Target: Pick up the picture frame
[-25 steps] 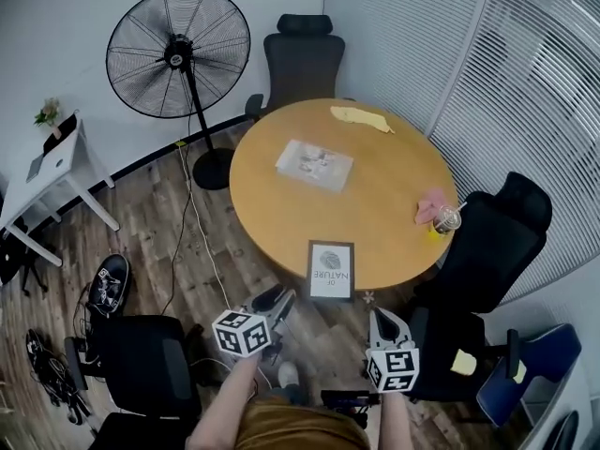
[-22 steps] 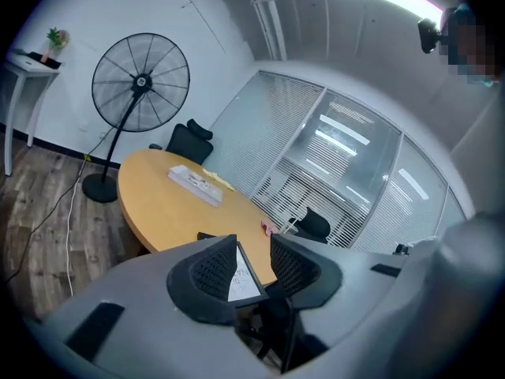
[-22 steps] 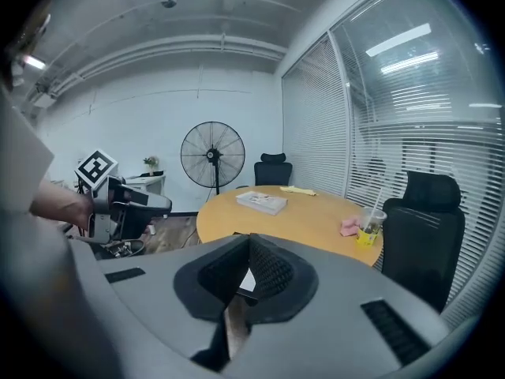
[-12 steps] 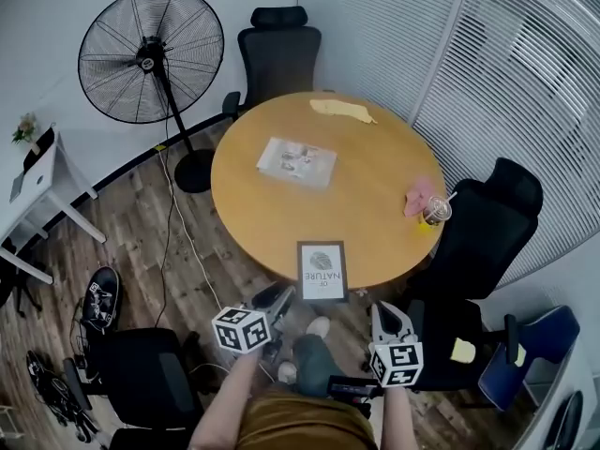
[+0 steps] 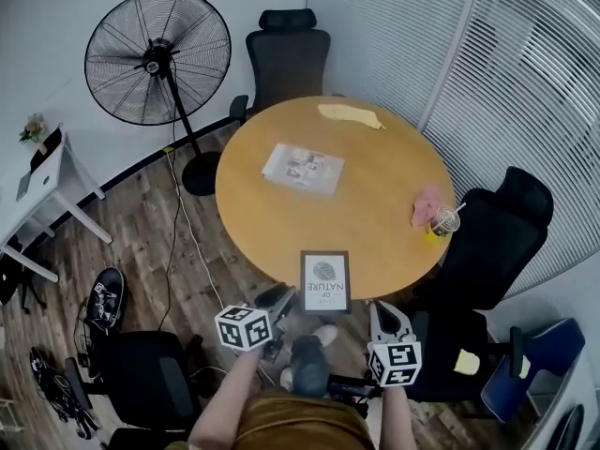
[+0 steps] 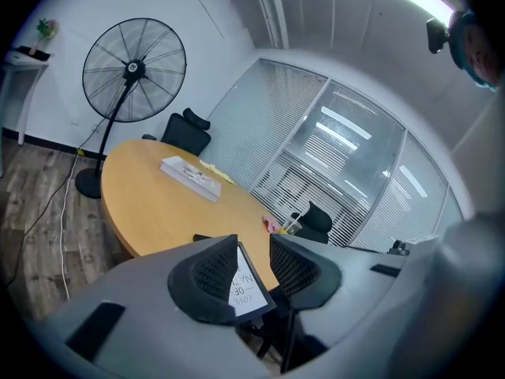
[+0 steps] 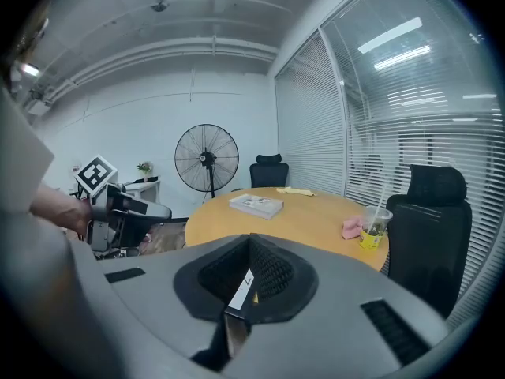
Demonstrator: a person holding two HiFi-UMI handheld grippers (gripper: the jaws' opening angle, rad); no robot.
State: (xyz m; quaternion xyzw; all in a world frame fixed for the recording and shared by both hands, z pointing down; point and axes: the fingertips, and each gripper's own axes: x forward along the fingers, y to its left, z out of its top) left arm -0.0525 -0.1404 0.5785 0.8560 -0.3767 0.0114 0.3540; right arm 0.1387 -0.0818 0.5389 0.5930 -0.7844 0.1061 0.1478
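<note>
A black picture frame (image 5: 325,281) with a white print lies at the near edge of the round wooden table (image 5: 272,223), and its near end seems to hang over the rim. My left gripper (image 5: 278,300) hovers just left of it, open. The frame (image 6: 243,284) shows in the gap between its jaws, untouched. My right gripper (image 5: 382,312) is a little right of the frame with its tips together. A thin sliver of the frame (image 7: 241,292) shows below its closed tips (image 7: 250,243).
On the table lie a booklet (image 5: 303,169), a yellow cloth (image 5: 349,115), a pink item (image 5: 427,204) and a cup with a straw (image 5: 445,220). Office chairs (image 5: 492,242) ring the table, one (image 5: 141,373) at my left. A floor fan (image 5: 157,56) stands behind.
Both grippers have drawn closer to the frame and the table's near edge. A leg and shoe have come into view beneath me. The jaws look the same.
</note>
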